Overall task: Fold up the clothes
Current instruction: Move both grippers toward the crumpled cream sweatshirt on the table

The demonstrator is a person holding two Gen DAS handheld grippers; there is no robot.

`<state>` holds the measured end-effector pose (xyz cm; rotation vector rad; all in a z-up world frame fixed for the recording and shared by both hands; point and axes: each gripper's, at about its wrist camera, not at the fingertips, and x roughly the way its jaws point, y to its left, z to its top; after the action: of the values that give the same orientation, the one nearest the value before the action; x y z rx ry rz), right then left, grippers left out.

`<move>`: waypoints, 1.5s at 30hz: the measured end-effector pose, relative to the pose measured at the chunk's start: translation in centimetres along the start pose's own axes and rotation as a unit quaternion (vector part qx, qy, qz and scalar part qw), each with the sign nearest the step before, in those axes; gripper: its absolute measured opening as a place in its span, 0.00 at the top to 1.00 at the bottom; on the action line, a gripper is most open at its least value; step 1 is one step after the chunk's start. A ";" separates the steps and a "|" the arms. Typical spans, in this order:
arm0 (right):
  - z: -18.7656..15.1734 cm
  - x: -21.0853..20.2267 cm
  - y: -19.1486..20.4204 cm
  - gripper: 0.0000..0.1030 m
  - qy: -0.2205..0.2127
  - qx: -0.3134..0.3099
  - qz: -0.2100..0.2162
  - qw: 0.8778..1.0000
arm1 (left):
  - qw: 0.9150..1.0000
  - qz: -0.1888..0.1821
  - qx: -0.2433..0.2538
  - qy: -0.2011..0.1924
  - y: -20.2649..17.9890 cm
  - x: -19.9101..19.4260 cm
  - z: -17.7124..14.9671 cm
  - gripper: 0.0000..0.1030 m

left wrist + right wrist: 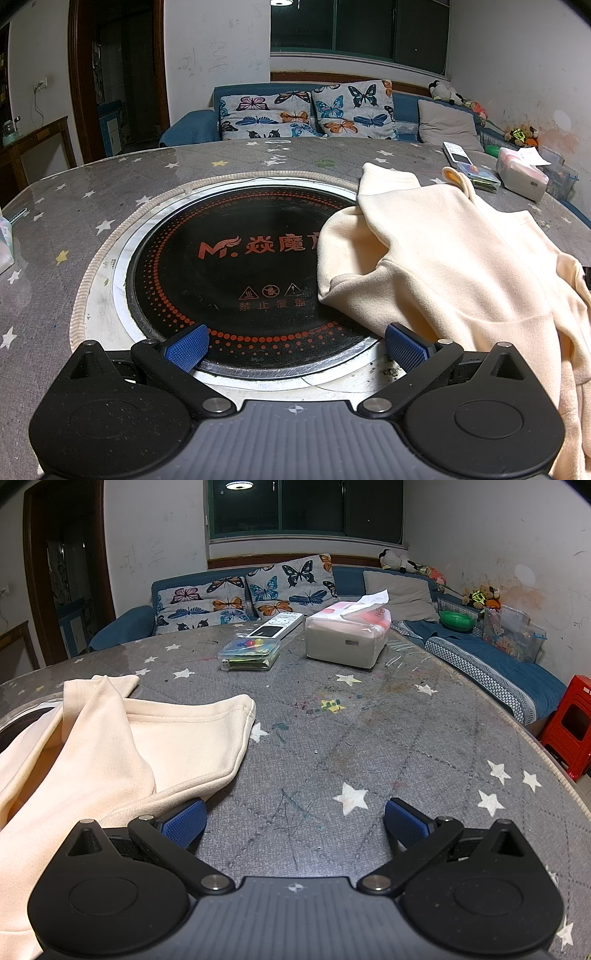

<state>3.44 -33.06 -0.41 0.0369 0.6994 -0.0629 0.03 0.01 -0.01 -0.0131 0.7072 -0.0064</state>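
A: Where is the cream garment point(454, 266)?

B: It lies rumpled on the counter point(66, 229), at about two o'clock from the left gripper point(295, 349). One edge drapes over the round black cooktop point(229, 273) set into the counter. Seen from the right wrist, the same garment point(122, 738) sits at ten o'clock from the right gripper point(295, 821).

A: And the fingers?

B: Both pairs are spread wide and released, with nothing between them. The left gripper's right finger point(404, 347) is just beside the cloth's near edge; I cannot tell if it touches. The right gripper's left finger point(184, 821) is likewise at the hem.

A: Anything else on the counter?

B: At twelve o'clock from the right gripper stand a tissue pack point(349, 635), a clear plastic box point(249, 653) of small coloured bits, and a remote control point(277, 626) just behind it. A sofa with butterfly cushions point(243, 598) lies beyond.
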 end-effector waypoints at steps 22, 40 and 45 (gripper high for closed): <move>-0.6 -1.2 0.5 0.00 0.002 -0.004 0.004 1.000 | 1.000 0.006 -0.004 0.005 -0.3 0.0 0.1 0.00; -2.5 -7.2 2.0 0.00 -0.008 -0.010 0.042 0.999 | 1.000 0.009 -0.004 0.004 -2.2 -4.4 -0.3 0.00; -3.2 -8.2 2.3 0.00 -0.004 -0.006 0.061 0.998 | 1.000 0.009 -0.001 0.001 -3.1 -5.7 -0.5 0.00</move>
<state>-4.73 -30.21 2.46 0.0674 0.6883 0.0593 -4.62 -3.04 3.32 -0.0079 0.7086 0.0107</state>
